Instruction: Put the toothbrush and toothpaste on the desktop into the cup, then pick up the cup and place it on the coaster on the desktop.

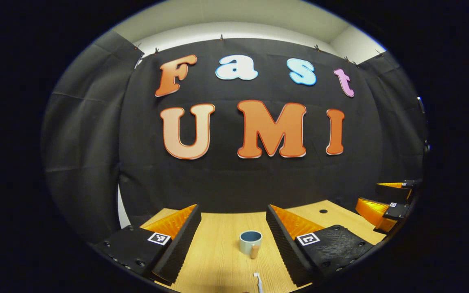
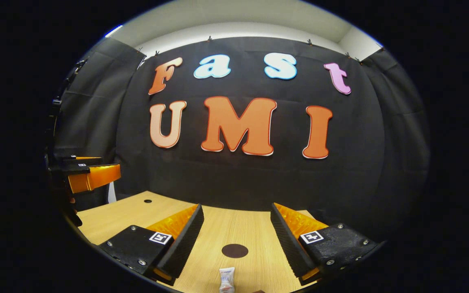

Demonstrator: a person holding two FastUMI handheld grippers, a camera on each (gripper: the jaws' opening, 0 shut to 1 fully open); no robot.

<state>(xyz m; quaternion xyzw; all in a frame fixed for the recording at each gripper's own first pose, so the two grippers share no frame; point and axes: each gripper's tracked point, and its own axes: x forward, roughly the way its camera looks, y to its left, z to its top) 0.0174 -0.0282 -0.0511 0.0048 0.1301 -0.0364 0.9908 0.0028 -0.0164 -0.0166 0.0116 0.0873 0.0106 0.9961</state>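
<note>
In the left gripper view the toothbrush (image 1: 258,280) lies on the tabletop (image 1: 218,252) just ahead of the left hand-held gripper (image 1: 234,240), whose fingers stand wide apart and empty; its long axis appears to run roughly along the gripper's line of sight, head toward the cup (image 1: 250,242), which stands upright just beyond with open wood around it. In the right gripper view the toothpaste (image 2: 226,280) lies between the spread, empty fingers of the right hand-held gripper (image 2: 236,240), its length also pointing forward toward the coaster (image 2: 235,250), near but apart. Each item likely suits its nearer gripper. The tabletop's far edge meets the wall well beyond.
</note>
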